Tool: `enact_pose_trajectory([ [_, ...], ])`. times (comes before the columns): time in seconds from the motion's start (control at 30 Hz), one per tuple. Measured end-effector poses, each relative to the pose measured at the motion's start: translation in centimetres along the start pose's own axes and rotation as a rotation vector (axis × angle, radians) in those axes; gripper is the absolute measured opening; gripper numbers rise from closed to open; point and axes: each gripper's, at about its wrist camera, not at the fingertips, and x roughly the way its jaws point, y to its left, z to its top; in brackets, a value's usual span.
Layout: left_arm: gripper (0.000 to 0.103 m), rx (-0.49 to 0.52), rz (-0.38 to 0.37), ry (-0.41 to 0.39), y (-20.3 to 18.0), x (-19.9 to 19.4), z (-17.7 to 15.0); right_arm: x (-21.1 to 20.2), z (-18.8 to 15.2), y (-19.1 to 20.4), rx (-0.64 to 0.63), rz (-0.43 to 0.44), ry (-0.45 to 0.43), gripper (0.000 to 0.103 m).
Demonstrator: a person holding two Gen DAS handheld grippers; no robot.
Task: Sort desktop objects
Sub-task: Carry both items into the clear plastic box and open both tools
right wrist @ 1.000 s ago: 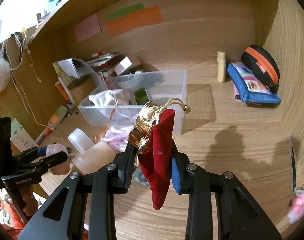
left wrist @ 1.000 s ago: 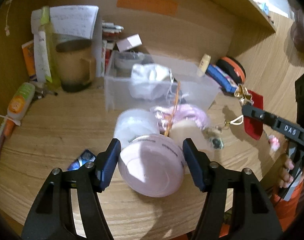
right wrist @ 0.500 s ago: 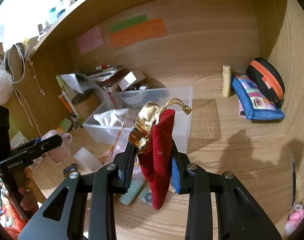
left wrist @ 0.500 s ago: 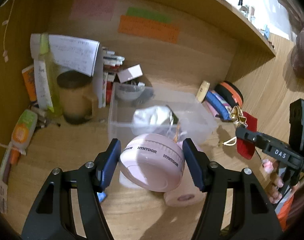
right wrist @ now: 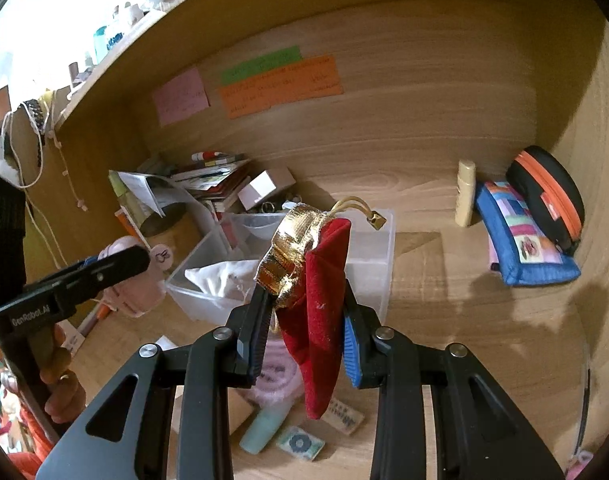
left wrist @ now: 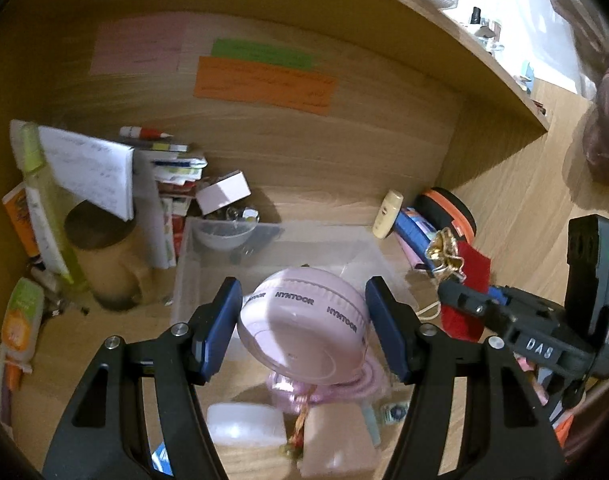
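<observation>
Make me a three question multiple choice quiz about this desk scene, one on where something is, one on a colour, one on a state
1. Where does the blue pouch lie?
A. in the clear bin
B. by the right wall, beside the black case
C. under the mug

2. What colour is the largest wall note?
A. orange
B. white
C. blue

3. What is the right claw doing?
A. hanging open
B. gripping a red pouch
C. gripping a pen

Answers: B, it leans by that case; A, the long orange strip; B, its pads pinch the red cloth.
</observation>
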Motion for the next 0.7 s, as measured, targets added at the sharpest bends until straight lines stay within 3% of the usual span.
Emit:
enact_pose_trajectory([
  [0.4,0.064,-0.009,-0.106,0.121,-0.8,6.4,2.2,5.2,1.5,-0.8,-0.027,-0.024,0.087,0.029],
  [0.7,0.064,-0.026,-0.101,0.218,-0.1,10.4,1.2,9.6,0.7,-1.8,-0.016,-0.027,0.183,0.029],
])
